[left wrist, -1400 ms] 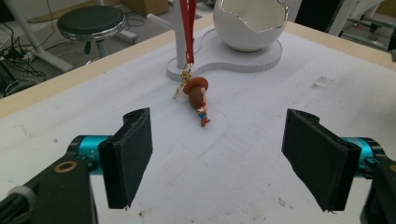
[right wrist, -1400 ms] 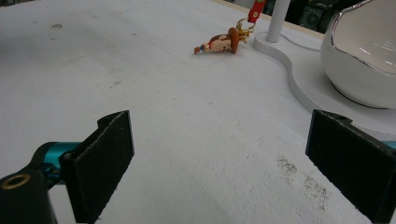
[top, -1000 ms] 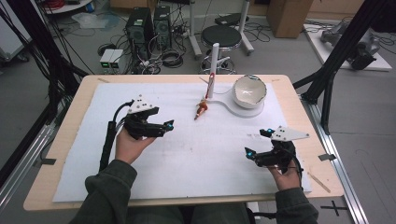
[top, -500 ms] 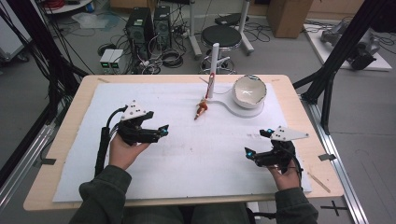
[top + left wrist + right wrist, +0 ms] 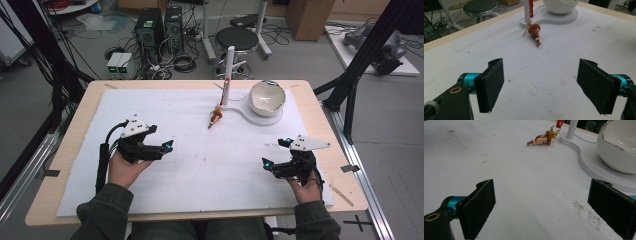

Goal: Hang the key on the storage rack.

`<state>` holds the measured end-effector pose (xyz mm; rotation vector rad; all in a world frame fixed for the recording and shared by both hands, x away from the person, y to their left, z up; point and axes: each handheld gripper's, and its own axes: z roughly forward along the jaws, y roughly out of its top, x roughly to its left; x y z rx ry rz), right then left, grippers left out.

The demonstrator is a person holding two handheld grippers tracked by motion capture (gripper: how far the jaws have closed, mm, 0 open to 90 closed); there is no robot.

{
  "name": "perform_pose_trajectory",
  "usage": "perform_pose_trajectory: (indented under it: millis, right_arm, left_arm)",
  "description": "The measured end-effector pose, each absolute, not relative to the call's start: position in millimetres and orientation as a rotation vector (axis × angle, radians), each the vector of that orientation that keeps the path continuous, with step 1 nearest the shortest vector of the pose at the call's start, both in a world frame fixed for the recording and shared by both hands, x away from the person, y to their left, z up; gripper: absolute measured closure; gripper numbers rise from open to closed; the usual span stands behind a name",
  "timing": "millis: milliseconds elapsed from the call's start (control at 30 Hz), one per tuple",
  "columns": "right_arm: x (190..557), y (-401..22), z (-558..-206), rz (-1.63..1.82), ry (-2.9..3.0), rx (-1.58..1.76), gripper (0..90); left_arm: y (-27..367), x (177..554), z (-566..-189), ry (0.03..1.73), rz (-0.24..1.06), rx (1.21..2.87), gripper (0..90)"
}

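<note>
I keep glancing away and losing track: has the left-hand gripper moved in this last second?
Yes. The left gripper has drawn back toward the person, away from the toy lying by the white post, and sits lower on the mat.

A small brown-hatted figurine charm (image 5: 216, 117) lies flat on the white worktop cover, its red strap running to the white post.
</note>
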<state>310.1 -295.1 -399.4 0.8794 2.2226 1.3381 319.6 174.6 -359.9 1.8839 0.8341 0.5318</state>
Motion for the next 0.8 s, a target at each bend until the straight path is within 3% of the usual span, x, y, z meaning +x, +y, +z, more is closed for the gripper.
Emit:
perform_pose_trajectory:
  millis: [800]
  right_arm:
    - [311, -295, -401, 1.335, 2.232, 0.893, 6.7]
  left_arm:
    - [202, 287, -373, 0.849, 0.563, 1.875, 22.4]
